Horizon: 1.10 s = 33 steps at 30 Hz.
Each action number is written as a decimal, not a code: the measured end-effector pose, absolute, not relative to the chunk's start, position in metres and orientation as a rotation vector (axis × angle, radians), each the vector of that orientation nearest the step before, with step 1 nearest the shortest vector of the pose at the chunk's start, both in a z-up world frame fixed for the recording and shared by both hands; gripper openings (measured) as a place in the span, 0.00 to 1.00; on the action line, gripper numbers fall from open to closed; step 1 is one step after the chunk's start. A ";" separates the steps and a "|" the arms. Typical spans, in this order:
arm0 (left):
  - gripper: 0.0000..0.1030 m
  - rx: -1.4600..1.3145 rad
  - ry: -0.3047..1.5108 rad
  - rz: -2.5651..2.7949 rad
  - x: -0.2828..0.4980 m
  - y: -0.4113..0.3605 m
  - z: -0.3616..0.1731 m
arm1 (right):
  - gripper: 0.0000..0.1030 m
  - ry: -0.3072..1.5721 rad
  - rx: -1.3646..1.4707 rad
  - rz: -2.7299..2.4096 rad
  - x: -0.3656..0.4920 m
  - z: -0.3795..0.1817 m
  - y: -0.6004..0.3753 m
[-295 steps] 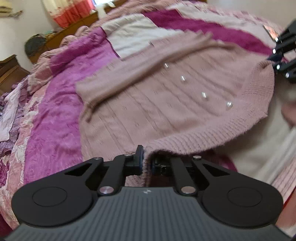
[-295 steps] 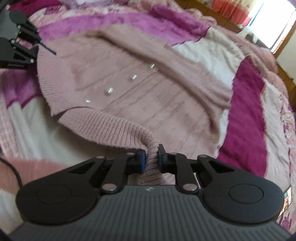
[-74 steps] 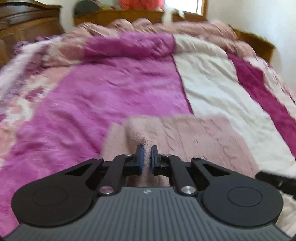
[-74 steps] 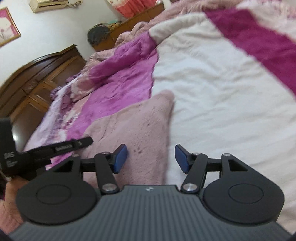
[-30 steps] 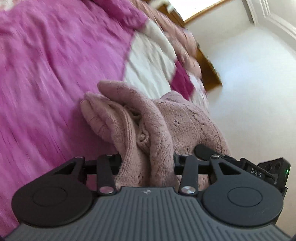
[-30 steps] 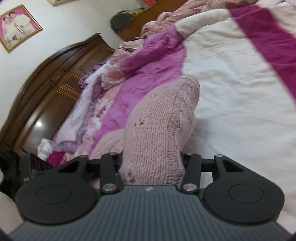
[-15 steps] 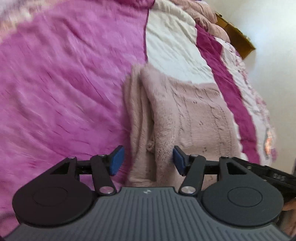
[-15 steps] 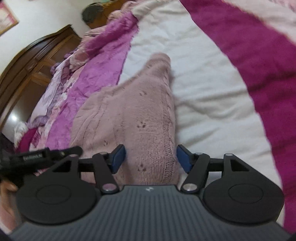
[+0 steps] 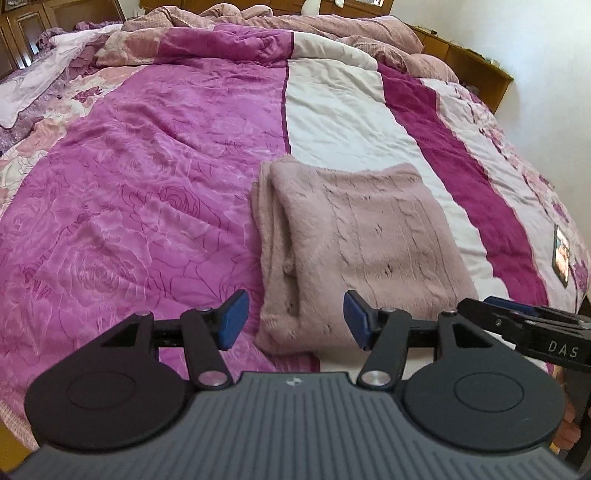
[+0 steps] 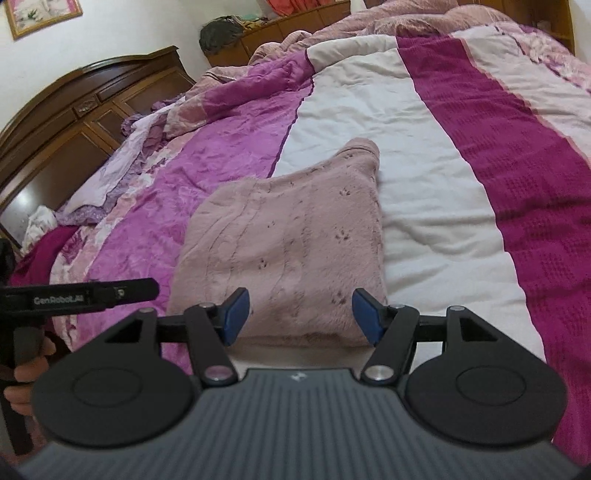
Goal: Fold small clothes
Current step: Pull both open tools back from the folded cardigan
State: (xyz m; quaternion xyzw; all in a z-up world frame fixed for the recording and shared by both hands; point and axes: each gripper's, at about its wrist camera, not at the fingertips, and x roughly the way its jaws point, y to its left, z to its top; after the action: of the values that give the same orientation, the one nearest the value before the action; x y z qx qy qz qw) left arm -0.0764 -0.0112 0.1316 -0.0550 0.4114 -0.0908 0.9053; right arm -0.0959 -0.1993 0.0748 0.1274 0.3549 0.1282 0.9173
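A folded dusty-pink knitted sweater [image 9: 362, 236] lies flat on the bed's quilt [image 9: 147, 177], across the seam between the magenta and white stripes. My left gripper [image 9: 295, 325] hovers open just short of the sweater's near left corner, its blue pads [image 9: 232, 319] touching no cloth. In the right wrist view the same sweater [image 10: 291, 243] lies ahead of my right gripper [image 10: 301, 317]. Its jaws are opening and stand either side of the near edge without pressing on it. The right tool's black arm [image 9: 535, 328] shows low at the right in the left wrist view.
A dark wooden headboard [image 10: 74, 122] stands at the left, with loose clothes [image 10: 40, 221] heaped below it. A rumpled pink duvet [image 9: 332, 22] lies along the far end of the bed. A phone-like flat object [image 9: 562, 254] rests near the bed's right edge.
A second ago both grippers held the bunched sweater off the quilt. Both have opened and let go, and the sweater now lies flat and folded. Both tools have drawn back from it.
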 end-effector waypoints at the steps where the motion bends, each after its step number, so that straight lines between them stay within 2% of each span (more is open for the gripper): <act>1: 0.64 -0.105 0.849 -0.178 -0.078 -0.016 0.131 | 0.69 0.727 0.252 0.263 -0.101 0.076 -0.198; 4: 0.70 -0.077 0.848 -0.135 -0.084 -0.029 0.126 | 0.74 0.723 0.219 0.260 -0.108 0.077 -0.192; 7: 0.70 -0.035 0.847 -0.100 -0.089 -0.043 0.120 | 0.79 0.720 0.191 0.233 -0.113 0.076 -0.189; 19: 0.71 0.034 0.899 -0.084 -0.091 -0.067 0.094 | 0.79 0.814 0.167 0.172 -0.113 0.048 -0.187; 33: 0.71 0.012 0.941 -0.066 -0.088 -0.061 0.086 | 0.79 0.833 0.166 0.173 -0.112 0.046 -0.184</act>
State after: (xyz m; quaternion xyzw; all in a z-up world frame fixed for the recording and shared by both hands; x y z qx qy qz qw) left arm -0.0875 -0.0607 0.0860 0.0060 0.4531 -0.0316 0.8909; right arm -0.1121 -0.1842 0.0458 0.0805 0.4035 0.0837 0.9076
